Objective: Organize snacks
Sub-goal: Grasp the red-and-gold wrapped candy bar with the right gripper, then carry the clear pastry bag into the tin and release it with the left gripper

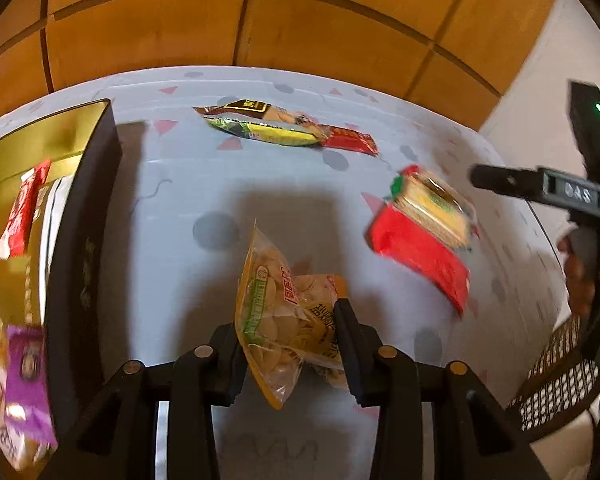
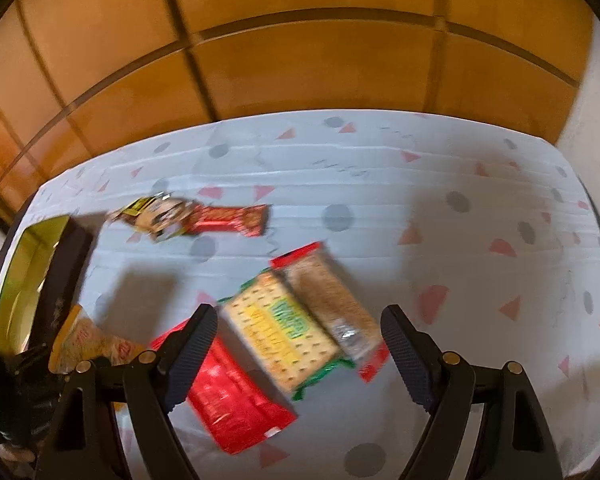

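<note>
My left gripper is shut on a clear yellow-edged bag of pale snacks and holds it above the table, right of the dark box with a gold inside. The bag also shows at the left of the right wrist view. My right gripper is open and hovers over a pile: a red pack, a yellow-green cracker pack and a brown bar in a clear wrapper. The pile shows in the left wrist view.
Inside the box lie a red packet and a purple packet. Several snack bars lie together at the back of the table, also in the right wrist view. A patterned white cloth covers the table. A wooden wall stands behind.
</note>
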Motion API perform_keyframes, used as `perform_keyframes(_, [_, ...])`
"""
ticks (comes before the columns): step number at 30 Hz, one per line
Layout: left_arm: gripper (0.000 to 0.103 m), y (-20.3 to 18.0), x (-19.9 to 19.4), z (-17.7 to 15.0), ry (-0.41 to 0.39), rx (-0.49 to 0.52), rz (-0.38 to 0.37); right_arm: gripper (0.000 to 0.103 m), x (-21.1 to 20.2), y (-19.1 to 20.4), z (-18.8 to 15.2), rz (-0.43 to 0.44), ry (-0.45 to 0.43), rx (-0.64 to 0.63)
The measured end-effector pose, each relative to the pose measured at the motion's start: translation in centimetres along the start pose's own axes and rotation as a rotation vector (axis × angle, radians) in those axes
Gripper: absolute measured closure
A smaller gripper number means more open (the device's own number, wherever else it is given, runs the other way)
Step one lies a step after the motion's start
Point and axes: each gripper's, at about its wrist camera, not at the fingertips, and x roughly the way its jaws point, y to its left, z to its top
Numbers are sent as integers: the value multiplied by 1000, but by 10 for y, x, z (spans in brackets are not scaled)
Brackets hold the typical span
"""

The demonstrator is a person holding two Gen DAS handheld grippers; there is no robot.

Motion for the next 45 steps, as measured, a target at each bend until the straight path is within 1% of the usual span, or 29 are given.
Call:
perform_keyframes(2, [63, 2, -2, -5, -10, 5, -10, 21, 2, 11, -1, 49, 15, -42])
perform_keyframes(4, [63, 4, -2, -7, -15, -8, -26, 29, 4, 20, 0, 82, 36, -70])
perform_keyframes(5, [63, 5, -1, -6, -17, -17, -33, 31, 7, 26, 1, 87, 49, -94])
perform_keyframes(9, [62, 8, 1, -7, -25, -34, -46, 35, 24, 51, 20, 63, 72, -236])
perform_keyframes(13, [61, 9, 1, -7, -30, -31, -50, 35, 60, 69, 44, 12, 124, -379])
perform_keyframes(15, [61, 10, 1, -7, -30, -34, -56, 35, 74, 77, 52, -22, 134, -460])
perform_keyframes(17, [61, 11, 1, -8, -30, -35, -60, 35, 89, 85, 62, -34, 150, -526])
perform_keyframes(20, [61, 10, 0, -8, -32, -26, -53, 35, 107, 95, 73, -25, 177, -608])
perform_keyframes(22, [61, 10, 0, -9, -32, -26, -52, 35, 120, 99, 77, -52, 194, -659])
perform_keyframes(24, [61, 9, -1, -9, -33, -24, -50, 36, 129, 100, 79, -46, 203, -686])
perform_keyframes(26, [61, 7, -1, -10, -38, -23, -46, 45, 137, 101, 80, -36, 224, -692])
perform_keyframes(27, [61, 7, -1, -11, -40, -23, -45, 52, 138, 101, 80, -23, 223, -685])
perform_keyframes(28, [61, 6, -2, -12, -43, -22, -44, 70, 138, 102, 79, -3, 232, -674])
perform_keyframes(29, [61, 5, -2, -12, -46, -22, -44, 78, 137, 102, 78, 19, 247, -660])
perform_keyframes(30, [61, 5, -2, -13, -48, -22, -44, 80, 135, 102, 74, 13, 254, -655])
perform_keyframes(31, [61, 5, -2, -14, -49, -22, -44, 81, 133, 103, 71, 5, 257, -654])
perform_keyframes(35, [62, 3, -5, -16, -53, -21, -39, 81, 118, 104, 51, 17, 294, -593])
perform_keyframes(39, [63, -1, -8, -17, -54, -1, -22, 81, 104, 111, 30, 77, 326, -531])
perform_keyframes(41, [64, -3, -11, -18, -51, 11, -16, 80, 99, 116, 20, 96, 321, -517])
perform_keyframes(42, [64, -4, -12, -19, -51, 17, -10, 78, 98, 116, 17, 90, 307, -505])
perform_keyframes(45, [65, -6, -17, -22, -50, 22, -2, 78, 96, 112, 14, 80, 283, -447])
